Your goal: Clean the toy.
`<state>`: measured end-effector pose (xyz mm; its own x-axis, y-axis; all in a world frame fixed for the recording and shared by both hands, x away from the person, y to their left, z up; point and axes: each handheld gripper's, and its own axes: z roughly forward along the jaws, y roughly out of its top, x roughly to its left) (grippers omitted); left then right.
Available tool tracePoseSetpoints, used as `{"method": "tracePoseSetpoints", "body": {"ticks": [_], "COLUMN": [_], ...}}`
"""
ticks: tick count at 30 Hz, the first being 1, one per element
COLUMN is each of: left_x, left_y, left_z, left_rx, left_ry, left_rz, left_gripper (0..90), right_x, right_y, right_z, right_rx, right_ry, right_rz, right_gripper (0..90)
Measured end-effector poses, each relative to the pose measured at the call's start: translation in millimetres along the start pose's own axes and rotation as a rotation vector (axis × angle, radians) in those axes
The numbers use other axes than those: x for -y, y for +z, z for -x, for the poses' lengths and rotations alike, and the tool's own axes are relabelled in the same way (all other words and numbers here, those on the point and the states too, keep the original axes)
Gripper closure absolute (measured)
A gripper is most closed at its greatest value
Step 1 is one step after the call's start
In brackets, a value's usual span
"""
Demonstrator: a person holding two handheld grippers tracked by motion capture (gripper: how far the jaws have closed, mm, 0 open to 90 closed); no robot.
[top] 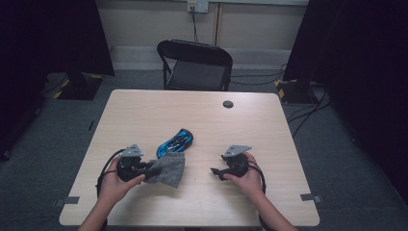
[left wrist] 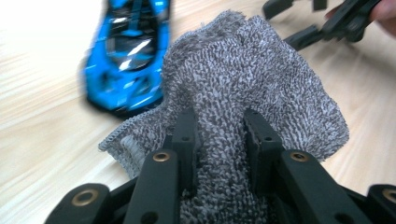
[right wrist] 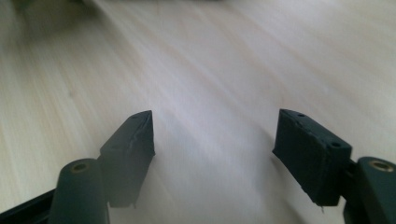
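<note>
A grey knitted cloth lies bunched at the near left of the table, and my left gripper is shut on its near edge. In the left gripper view the cloth fills the gap between the two black jaws and drapes forward. A blue and black toy car rests just beyond the cloth, and in the left gripper view the car sits at upper left, partly behind the cloth. My right gripper is held low at the near right, its jaws apart with only bare wood between them.
The light wooden table has a small dark round cap near its far edge. A black folding chair stands behind the table. The person's hands come in from the near edge.
</note>
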<state>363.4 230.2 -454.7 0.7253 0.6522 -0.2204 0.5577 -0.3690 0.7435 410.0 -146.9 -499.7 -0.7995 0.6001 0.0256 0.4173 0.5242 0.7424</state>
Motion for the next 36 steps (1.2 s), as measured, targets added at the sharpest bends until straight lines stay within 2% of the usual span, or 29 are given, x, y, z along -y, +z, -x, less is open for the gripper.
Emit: {"method": "tracePoseSetpoints", "body": {"ticks": [5, 9, 11, 14, 17, 18, 22, 25, 27, 30, 34, 36], "left_x": [10.3, 17.8, 20.6, 23.2, 26.2, 26.8, 29.2, 31.3, 32.2, 33.2, 32.7, 31.2], "left_y": [-17.8, -26.1, -29.6, -32.6, -33.2, -32.9, -30.1, -29.9, -30.4, -30.6, -28.9, -25.0], "left_z": [-14.0, -23.9, -28.6, -35.9, -44.8, -46.4, -54.0, -59.4, -61.2, -63.1, -63.4, -62.4], "left_rx": [-0.094, -0.142, -0.169, -0.208, -0.230, -0.239, -0.267, -0.283, -0.287, -0.298, -0.314, -0.344], "left_ry": [0.040, 0.043, 0.076, 0.064, 0.004, -0.005, -0.040, -0.065, -0.073, -0.079, -0.114, -0.126], "left_rz": [0.013, 0.034, 0.039, 0.049, 0.069, 0.069, 0.061, 0.063, 0.065, 0.066, 0.088, 0.090], "left_gripper": [69.4, 69.4, 69.5, 69.5, 69.5, 69.5, 69.3, 69.0, 68.8, 68.4, 68.2, 68.2], "right_x": [-35.4, -64.1, -75.1, -93.0, -106.4, -112.7, -122.0, -123.6, -121.5, -118.3, -117.1, -117.4], "right_y": [7.9, 29.1, 40.0, 61.5, 78.8, 86.3, 103.3, 112.9, 117.7, 120.1, 121.7, 121.8], "right_z": [-1.9, -5.6, -8.7, -14.4, -21.5, -25.0, -26.0, -23.4, -23.3, -22.6, -22.0, -22.2], "right_rx": [-0.025, -0.063, -0.074, -0.095, -0.108, -0.115, -0.107, -0.115, -0.113, -0.113, -0.122, -0.121], "right_ry": [-0.018, -0.037, -0.054, -0.067, -0.096, -0.114, -0.127, -0.113, -0.139, -0.158, -0.183, -0.188], "right_rz": [0.116, 0.118, 0.132, 0.132, 0.134, 0.137, 0.105, 0.093, 0.060, 0.082, 0.087, 0.085], "right_gripper": [28.7, 27.8, 28.0, 26.5, 25.1, 22.2, 20.0, 17.8, 14.3, 12.0, 9.8, 9.8]}}
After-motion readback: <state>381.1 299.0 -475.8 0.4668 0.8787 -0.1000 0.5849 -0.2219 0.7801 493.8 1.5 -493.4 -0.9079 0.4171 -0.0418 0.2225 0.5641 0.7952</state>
